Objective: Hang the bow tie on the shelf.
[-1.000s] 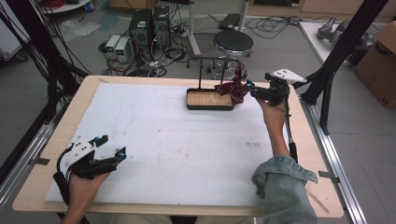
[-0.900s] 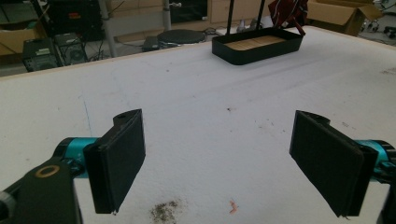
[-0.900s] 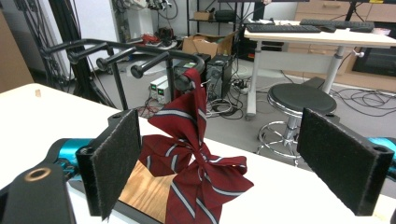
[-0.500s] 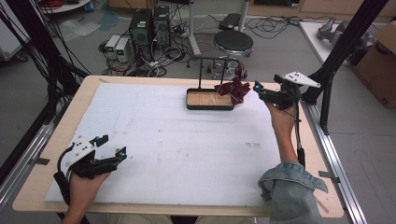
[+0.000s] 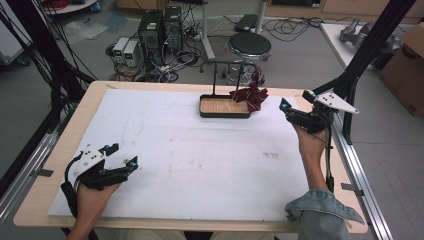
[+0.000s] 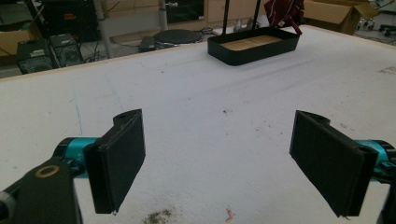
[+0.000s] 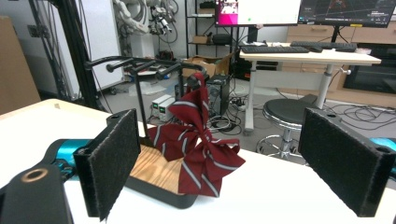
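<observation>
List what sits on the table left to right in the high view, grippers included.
left gripper → black tray with wooden floor → dark red striped bow, hanging off the stand at the tray's right end → right gripper

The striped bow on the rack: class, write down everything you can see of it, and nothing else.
The bow is dark red cloth with thin pale diagonal stripes, tied into loops with loose tails. It hangs from the black rack's bar at the tray's right end; its lower folds droop over the black rim of the wood-floored tray. The right hand-held gripper is open, close by, not touching it.
</observation>
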A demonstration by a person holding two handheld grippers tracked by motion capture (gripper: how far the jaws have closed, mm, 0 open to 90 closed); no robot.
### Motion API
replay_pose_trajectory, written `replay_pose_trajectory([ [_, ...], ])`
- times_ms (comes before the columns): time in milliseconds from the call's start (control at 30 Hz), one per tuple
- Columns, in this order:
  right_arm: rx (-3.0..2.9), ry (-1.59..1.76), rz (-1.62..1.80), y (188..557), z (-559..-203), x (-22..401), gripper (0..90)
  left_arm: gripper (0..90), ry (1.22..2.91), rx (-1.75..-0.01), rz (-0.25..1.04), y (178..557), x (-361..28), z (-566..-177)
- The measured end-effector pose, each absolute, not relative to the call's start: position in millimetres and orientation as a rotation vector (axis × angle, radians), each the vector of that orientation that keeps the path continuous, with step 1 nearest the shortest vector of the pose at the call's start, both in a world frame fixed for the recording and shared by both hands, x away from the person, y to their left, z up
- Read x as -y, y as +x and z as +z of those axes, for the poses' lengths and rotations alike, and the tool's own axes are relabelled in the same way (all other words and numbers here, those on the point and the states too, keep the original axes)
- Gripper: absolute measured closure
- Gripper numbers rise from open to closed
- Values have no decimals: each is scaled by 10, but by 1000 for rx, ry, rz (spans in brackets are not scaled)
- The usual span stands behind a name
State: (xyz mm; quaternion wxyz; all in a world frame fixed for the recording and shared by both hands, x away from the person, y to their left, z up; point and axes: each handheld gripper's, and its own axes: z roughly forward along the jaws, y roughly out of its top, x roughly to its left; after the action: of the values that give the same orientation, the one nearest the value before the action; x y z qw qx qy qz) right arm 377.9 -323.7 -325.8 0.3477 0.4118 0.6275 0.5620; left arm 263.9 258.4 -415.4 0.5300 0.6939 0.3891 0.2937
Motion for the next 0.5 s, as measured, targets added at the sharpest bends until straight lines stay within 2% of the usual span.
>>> replay_pose_trajectory([
  [500, -1574, 1070, 1491, 3309, -3568, 3327, 113, 185, 1656, -928, 701, 2641, -2586, -4151],
])
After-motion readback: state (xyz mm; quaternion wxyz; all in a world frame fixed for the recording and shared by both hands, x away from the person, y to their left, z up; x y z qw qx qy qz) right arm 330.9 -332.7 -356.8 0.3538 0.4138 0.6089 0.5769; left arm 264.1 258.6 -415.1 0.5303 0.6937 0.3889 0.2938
